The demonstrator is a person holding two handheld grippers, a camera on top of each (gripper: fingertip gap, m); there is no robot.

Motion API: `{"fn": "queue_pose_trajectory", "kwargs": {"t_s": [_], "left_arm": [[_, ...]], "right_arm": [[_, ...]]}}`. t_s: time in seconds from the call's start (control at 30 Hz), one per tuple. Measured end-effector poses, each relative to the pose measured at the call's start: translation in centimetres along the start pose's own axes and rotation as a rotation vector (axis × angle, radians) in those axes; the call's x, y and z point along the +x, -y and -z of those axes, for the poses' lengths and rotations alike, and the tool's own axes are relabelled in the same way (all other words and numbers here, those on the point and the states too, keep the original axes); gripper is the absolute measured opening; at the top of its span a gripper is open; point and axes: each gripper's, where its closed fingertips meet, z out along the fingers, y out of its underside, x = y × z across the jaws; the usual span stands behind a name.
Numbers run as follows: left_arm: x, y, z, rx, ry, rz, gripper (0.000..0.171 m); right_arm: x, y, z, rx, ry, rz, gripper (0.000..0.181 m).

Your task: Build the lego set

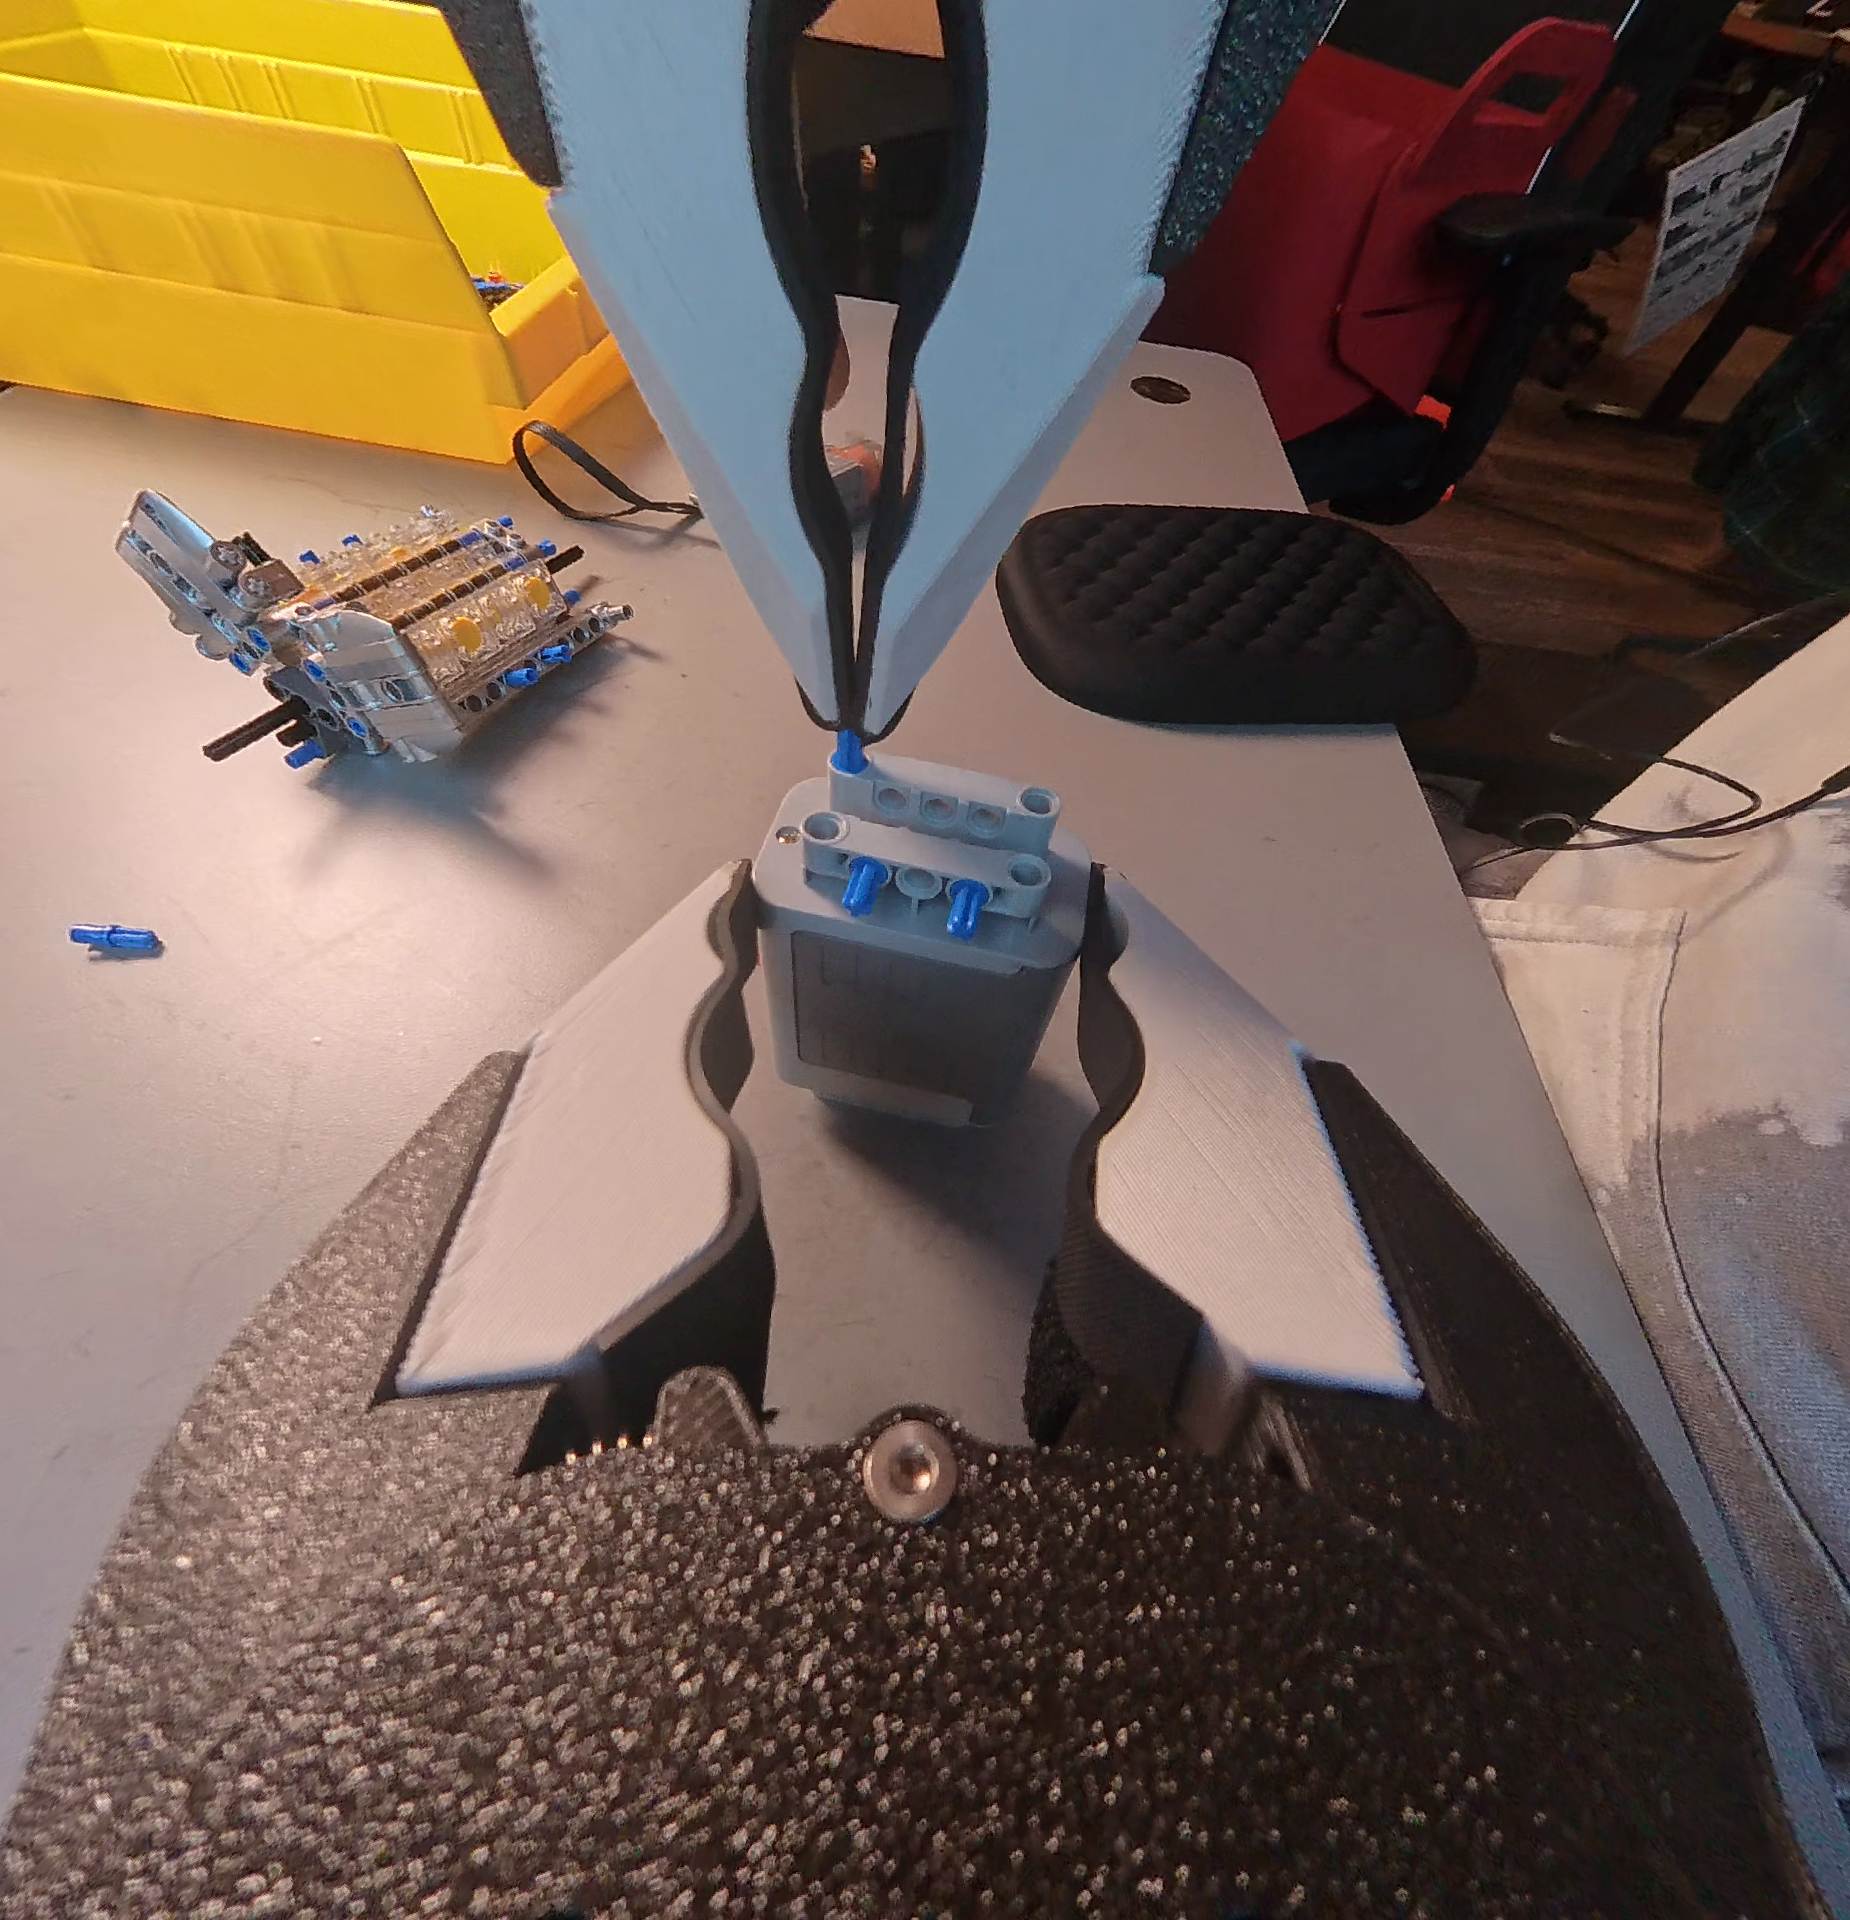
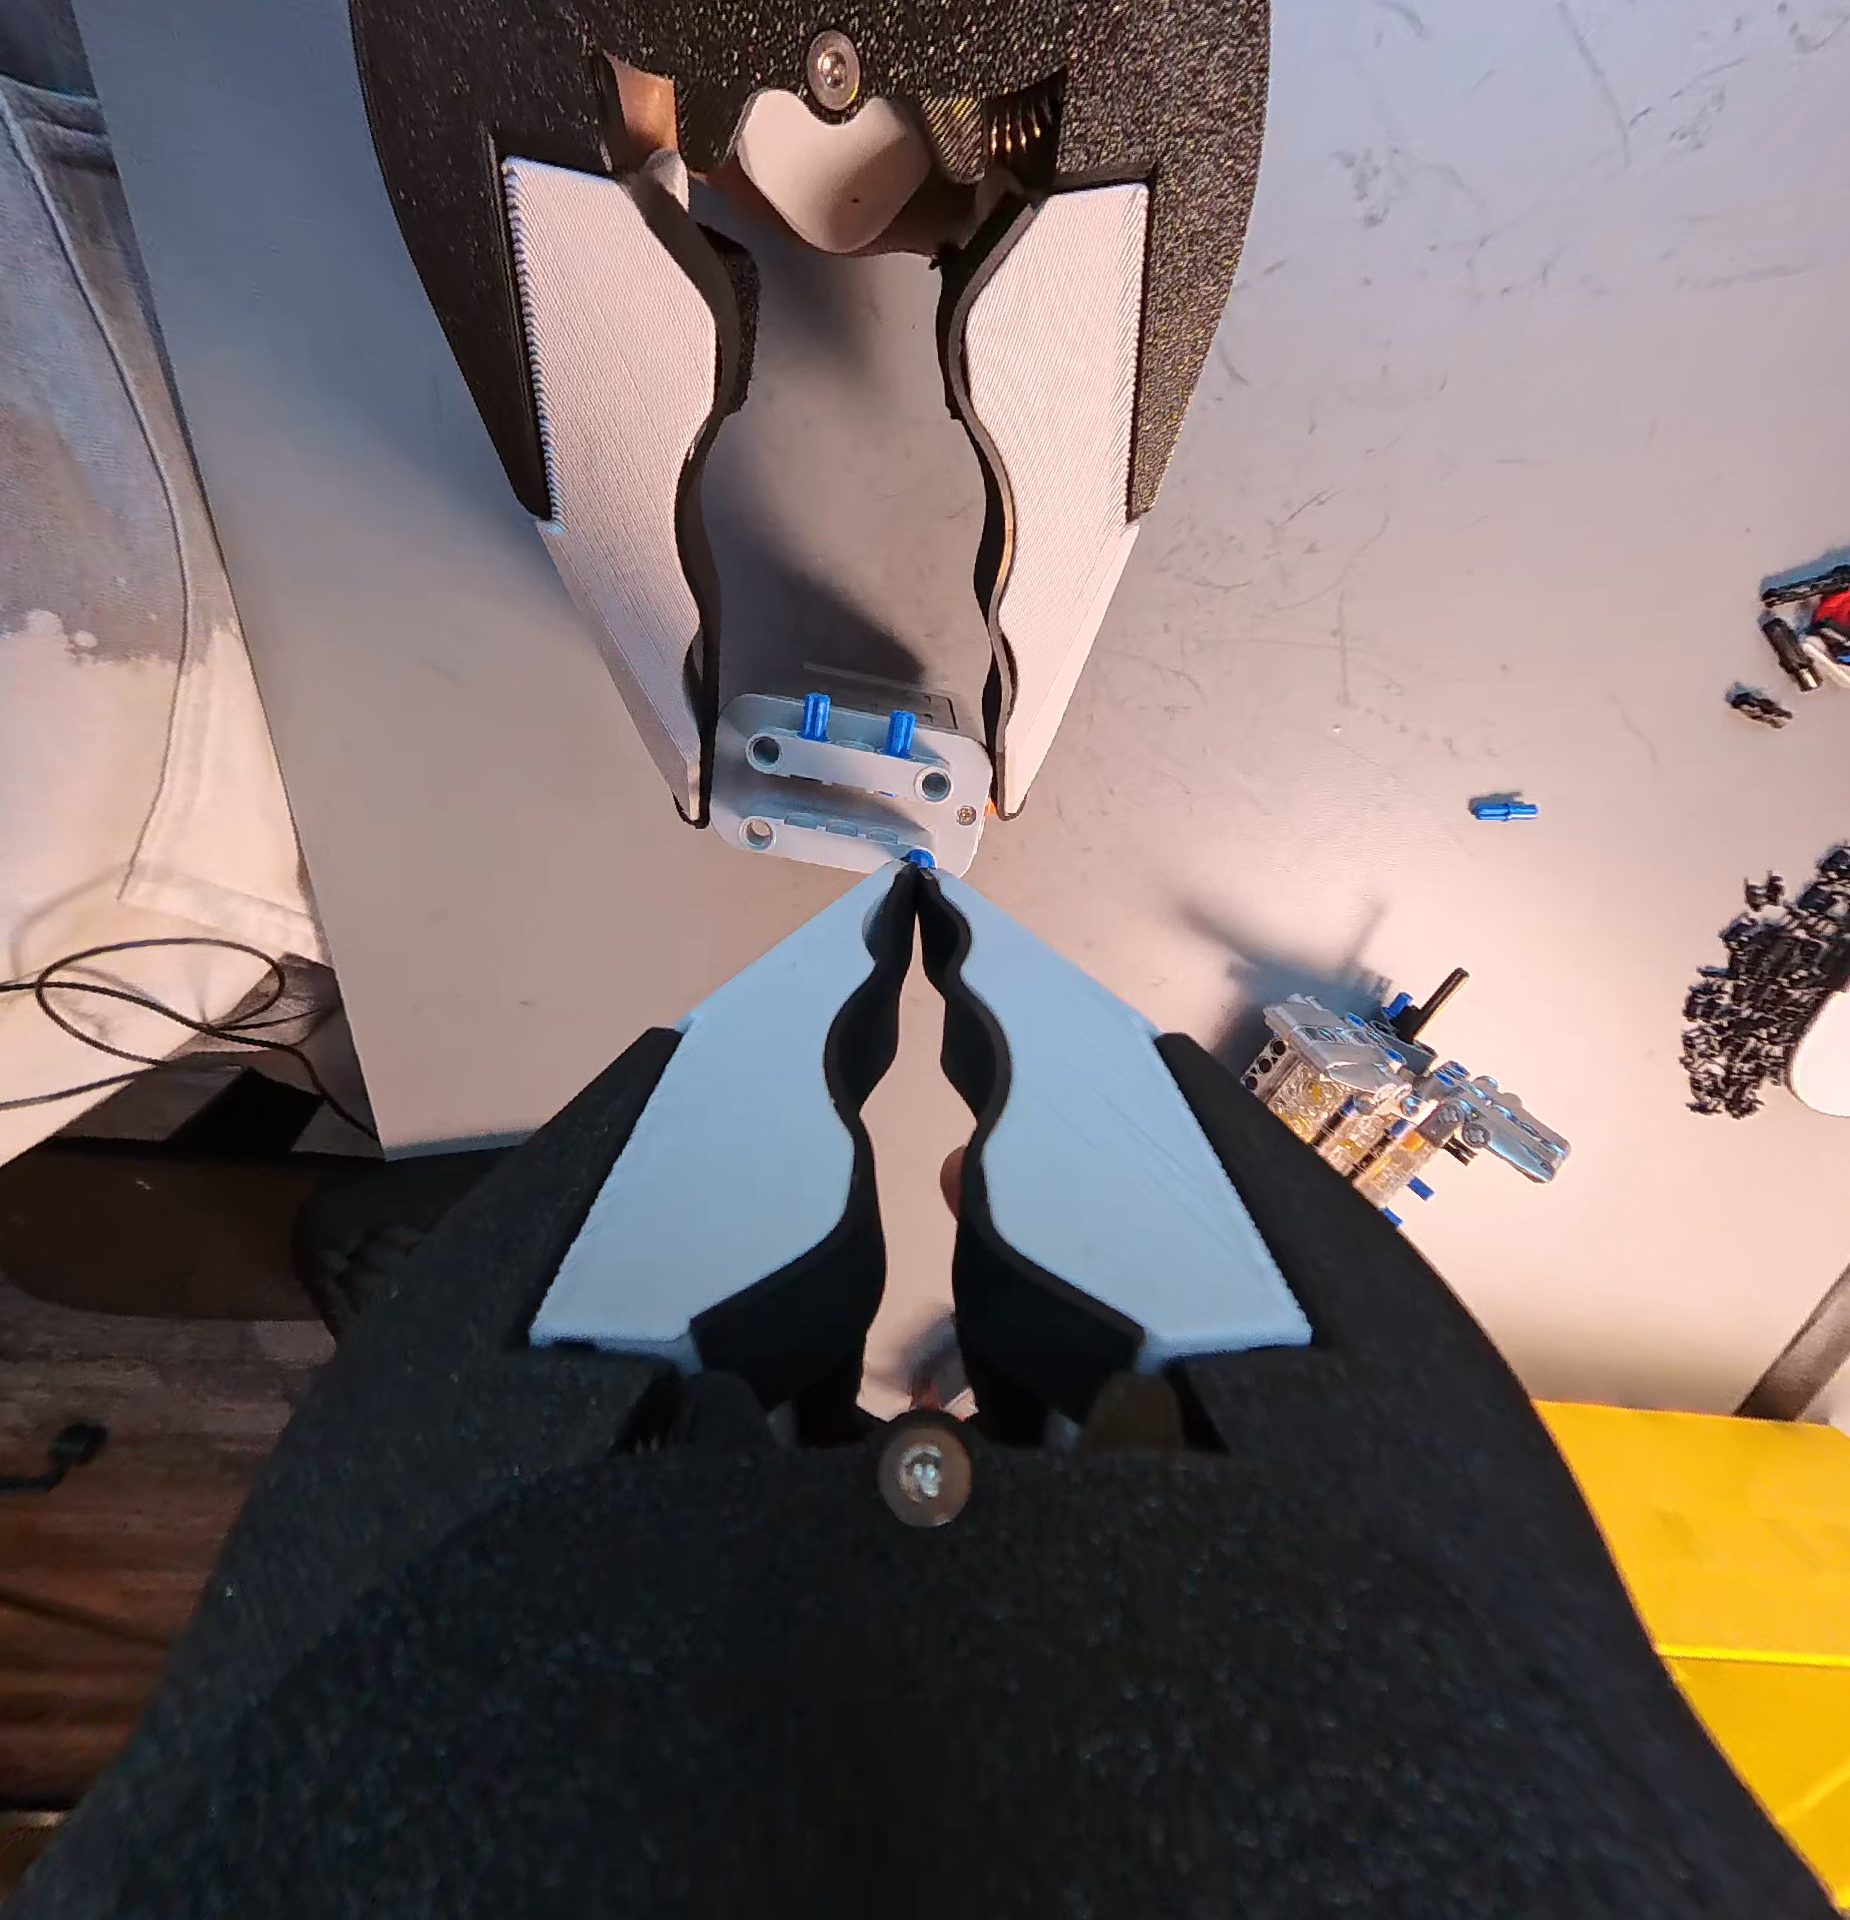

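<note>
Grey plastic motor block [image 1: 905,997], boxy with rounded corners, sits clamped between the jaws of the left gripper [image 1: 916,914], which press on its two side faces and hold it just above the grey table [image 1: 277,1039]. Two light-grey studless beams with round holes [image 1: 931,842] lie across its top face, and two short blue plastic pins [image 1: 864,885] stick out of the nearer beam. A third blue pin [image 1: 848,750] stands in the end hole of the farther beam, and the right gripper [image 2: 913,878] comes in from the opposite side, its jaws pinched shut on the tip of that pin.

By the look of it the block is rigid, light and smooth-sided, so the flat flanks are the sound place to hold it; the beams are only pinned on and might pop off under a sideways pull. The pin is tiny and slick, held by its very end, and seems easy to lose.

Well apart to one side rests a silver and clear brick-built engine assembly with black axles [image 1: 381,623]. A loose blue pin [image 1: 116,938] lies on the table nearby. Stacked yellow plastic bins [image 1: 225,260] stand at the far edge, and a pile of small black parts [image 2: 1773,997] shows in the right wrist view.
</note>
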Motion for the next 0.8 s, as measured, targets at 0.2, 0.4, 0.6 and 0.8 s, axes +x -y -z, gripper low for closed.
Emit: {"fn": "queue_pose_trajectory", "kwargs": {"t_s": [0.2, 0.4, 0.6, 0.8], "left_arm": [[0.1, 0.0, 0.0, -0.001, -0.008, -0.002, 0.061], [0.2, 0.3, 0.4, 0.025, -0.019, -0.019, 0.06], [-1.1, 2.6, 3.2, 0.159, -0.027, 0.033, 0.072], [-9.0, 1.7, 6.1, 0.19, 0.27, 0.186, 0.05]], "right_arm": [[-0.2, -0.2, 0.2, 0.173, -0.069, -0.007, 0.007], [0.0, -0.7, 2.0, 0.525, -0.109, -0.172, 0.05], [1.9, -2.1, 2.3, 0.804, -0.208, -0.316, 0.053], [6.2, -4.3, 2.3, 1.035, -0.378, -0.449, 0.044]]}}
